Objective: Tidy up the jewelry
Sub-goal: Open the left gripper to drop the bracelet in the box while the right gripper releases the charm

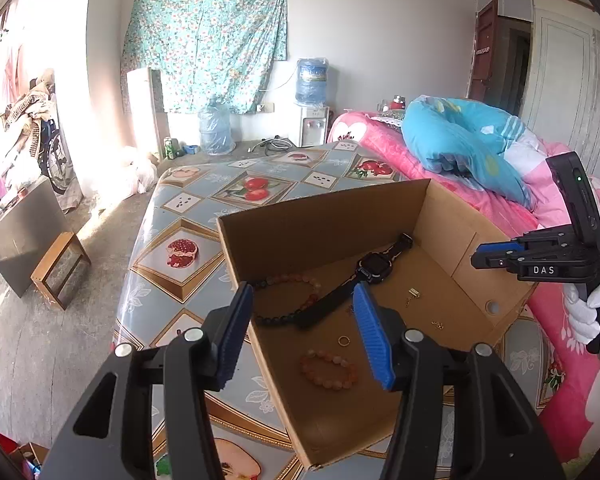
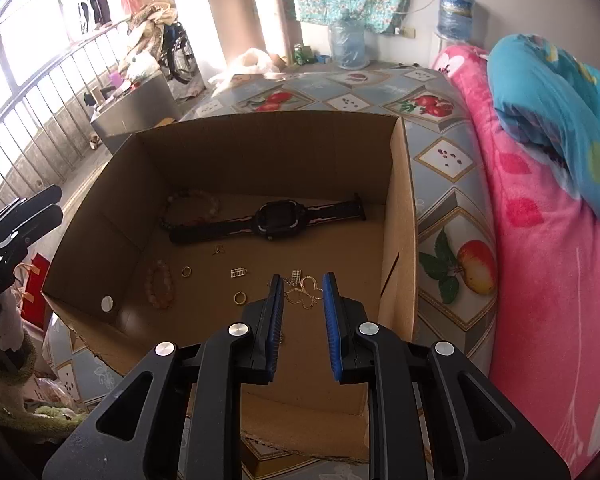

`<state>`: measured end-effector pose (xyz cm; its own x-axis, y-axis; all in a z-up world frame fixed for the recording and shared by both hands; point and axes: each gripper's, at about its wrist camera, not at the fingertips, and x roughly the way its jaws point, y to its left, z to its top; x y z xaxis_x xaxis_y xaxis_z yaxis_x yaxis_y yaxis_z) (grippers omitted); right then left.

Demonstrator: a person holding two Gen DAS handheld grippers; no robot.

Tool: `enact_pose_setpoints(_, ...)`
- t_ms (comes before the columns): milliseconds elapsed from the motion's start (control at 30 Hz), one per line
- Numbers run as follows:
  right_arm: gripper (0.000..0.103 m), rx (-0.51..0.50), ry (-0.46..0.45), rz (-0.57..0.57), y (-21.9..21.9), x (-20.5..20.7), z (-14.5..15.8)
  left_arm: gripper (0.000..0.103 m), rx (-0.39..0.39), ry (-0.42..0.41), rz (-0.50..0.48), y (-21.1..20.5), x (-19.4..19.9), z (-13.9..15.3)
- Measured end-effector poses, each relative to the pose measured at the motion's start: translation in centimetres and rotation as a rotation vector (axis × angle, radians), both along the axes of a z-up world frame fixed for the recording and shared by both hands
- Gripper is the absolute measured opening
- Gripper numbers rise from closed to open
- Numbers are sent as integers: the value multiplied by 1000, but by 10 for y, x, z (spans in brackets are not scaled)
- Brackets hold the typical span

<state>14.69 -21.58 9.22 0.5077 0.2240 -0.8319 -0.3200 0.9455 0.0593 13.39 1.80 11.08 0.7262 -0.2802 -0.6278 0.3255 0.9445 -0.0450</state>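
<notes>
Here, both my claws hang over the open brown cardboard box [image 2: 396,208]. My left claw [image 1: 304,332] gapes, released; my right claw [image 2: 302,312] is slightly parted, gripping nothing. Inside the box lie 1 black wristwatch [image 2: 276,220], 2 bead bracelets, 2 gold rings and a thin gold chain [image 2: 306,296].

Two water jugs [image 1: 215,127] stand below a floral cloth [image 1: 208,40].

Inside the open cardboard box [image 2: 396,208] a black watch [image 2: 274,218] lay flat beside a beaded bracelet [image 2: 194,204]; nearer lay a pink bead bracelet [image 2: 161,285], two gold rings [image 2: 240,298] and a gold chain [image 2: 306,296].
</notes>
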Motion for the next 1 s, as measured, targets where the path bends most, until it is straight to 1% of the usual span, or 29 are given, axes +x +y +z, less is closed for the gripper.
enact_pose_setpoints(133, 18, -123, 14, 42, 14, 7, -6, 54, -10, 35, 21, 8, 1, -8)
enact_pose_setpoints(367, 17, -165, 18, 53, 13, 8, -5, 57, -27, 58, 39, 14, -1, -16)
enact_pose_setpoints(500, 18, -132, 9, 17, 4, 6, 1, 59, -40, 64, 38, 15, -2, -17)
enact_pose_setpoints(600, 19, -80, -12, -29, -6, 0, 11, 60, -46, 75, 34, 16, -2, -20)
enact_pose_setpoints(667, 22, -40, -36, -62, -14, -5, 20, 61, -49, 82, 37, 17, -2, -21)
enact_pose_setpoints(733, 28, 2, -54, -109, -23, -9, 26, 63, -55, 93, 44, 18, -4, -22)
enact_pose_setpoints(767, 29, 26, -56, -135, -27, -11, 28, 63, -57, 100, 49, 19, -4, -24)
enact_pose_setpoints(833, 30, 84, -47, -174, -35, -12, 28, 63, -60, 112, 58, 21, -6, -25)
enact_pose_setpoints(900, 29, 120, -23, -203, -38, -12, 22, 63, -60, 129, 62, 21, -8, -28)
enact_pose_setpoints(1000, 29, 151, -43, -249, -39, -19, 25, 63, -77, 153, 65, 21, -11, -31)
